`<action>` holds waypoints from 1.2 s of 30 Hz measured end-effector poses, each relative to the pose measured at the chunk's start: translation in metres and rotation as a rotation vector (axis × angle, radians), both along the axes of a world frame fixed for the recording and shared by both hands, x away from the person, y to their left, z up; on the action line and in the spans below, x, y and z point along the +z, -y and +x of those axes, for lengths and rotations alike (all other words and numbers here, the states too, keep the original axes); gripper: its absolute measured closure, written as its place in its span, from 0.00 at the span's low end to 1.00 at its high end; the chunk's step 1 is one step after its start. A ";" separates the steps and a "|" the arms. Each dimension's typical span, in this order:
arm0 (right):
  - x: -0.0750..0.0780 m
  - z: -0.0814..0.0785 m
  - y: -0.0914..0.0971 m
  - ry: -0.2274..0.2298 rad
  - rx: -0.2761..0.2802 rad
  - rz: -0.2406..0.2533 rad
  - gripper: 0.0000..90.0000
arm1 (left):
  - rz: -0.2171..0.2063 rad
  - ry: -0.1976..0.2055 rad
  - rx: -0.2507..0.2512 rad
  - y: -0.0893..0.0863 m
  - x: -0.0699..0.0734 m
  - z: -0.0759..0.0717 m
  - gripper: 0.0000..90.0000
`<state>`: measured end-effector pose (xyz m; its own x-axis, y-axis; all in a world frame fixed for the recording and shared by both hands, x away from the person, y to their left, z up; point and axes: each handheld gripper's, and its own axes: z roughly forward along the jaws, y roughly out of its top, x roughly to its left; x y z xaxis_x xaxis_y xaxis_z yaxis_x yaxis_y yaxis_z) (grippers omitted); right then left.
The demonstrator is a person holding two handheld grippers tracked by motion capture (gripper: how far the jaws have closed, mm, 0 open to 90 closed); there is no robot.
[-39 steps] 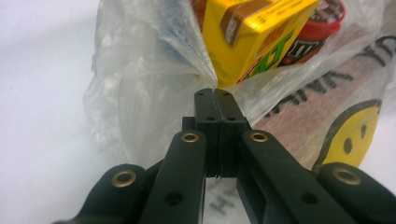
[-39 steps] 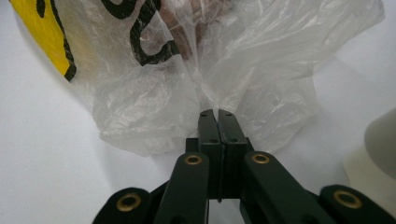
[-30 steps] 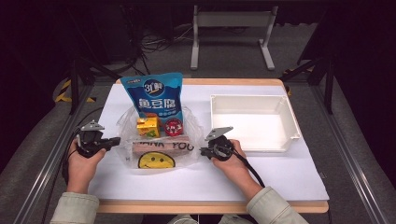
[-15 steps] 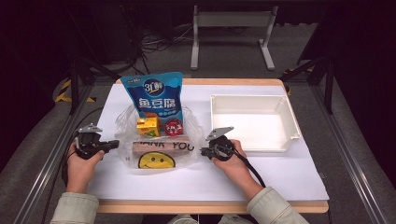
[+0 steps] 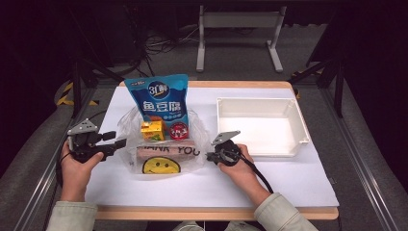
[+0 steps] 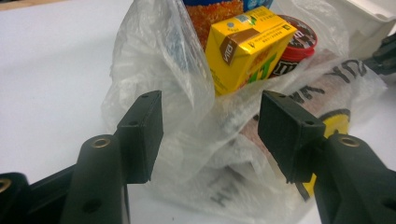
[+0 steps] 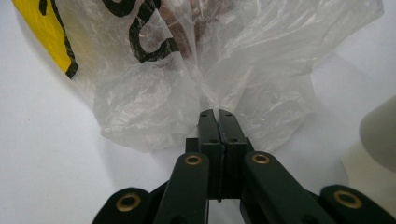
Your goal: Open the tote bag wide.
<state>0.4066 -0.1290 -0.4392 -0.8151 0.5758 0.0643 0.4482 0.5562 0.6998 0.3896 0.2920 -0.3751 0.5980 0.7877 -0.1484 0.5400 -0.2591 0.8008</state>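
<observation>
The brown packet under the plastic bag (image 5: 163, 149) at centre frame is blurred by film. My left gripper (image 6: 210, 135) has just been opening, jaws apart before the bag's edge; earlier they were closed. My right gripper (image 7: 218, 122) pinches the bag's film. Inside: blue pouch (image 5: 159, 98), yellow carton (image 6: 247, 44), red tin (image 6: 296, 42).

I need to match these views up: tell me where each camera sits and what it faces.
High view: above the person's side, looking down on the table; forearms, both hands show.
Left gripper view: on the left tool, open, facing the plastic bag.
Right gripper view: on the right tool, pinching the bag's edge.
Shared: the bag, yellow carton.
</observation>
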 end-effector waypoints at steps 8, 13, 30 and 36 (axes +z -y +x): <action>0.001 -0.001 0.000 0.006 0.005 0.010 1.00 | -0.031 0.000 0.049 0.002 -0.013 0.013 0.86; 0.001 -0.001 0.000 0.011 0.004 0.013 1.00 | 0.030 -0.101 0.095 -0.001 -0.030 0.020 1.00; -0.002 0.000 0.007 -0.022 -0.011 -0.010 1.00 | 0.100 -0.305 0.058 -0.002 -0.065 0.028 1.00; -0.001 -0.001 0.014 -0.032 -0.011 -0.018 1.00 | 0.078 -0.275 0.044 -0.004 -0.063 0.024 0.99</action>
<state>0.4052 -0.1428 -0.4398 -0.8064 0.5859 0.0797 0.4762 0.5636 0.6749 0.4137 0.2956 -0.4378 0.5089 0.8273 -0.2379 0.7459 -0.2858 0.6016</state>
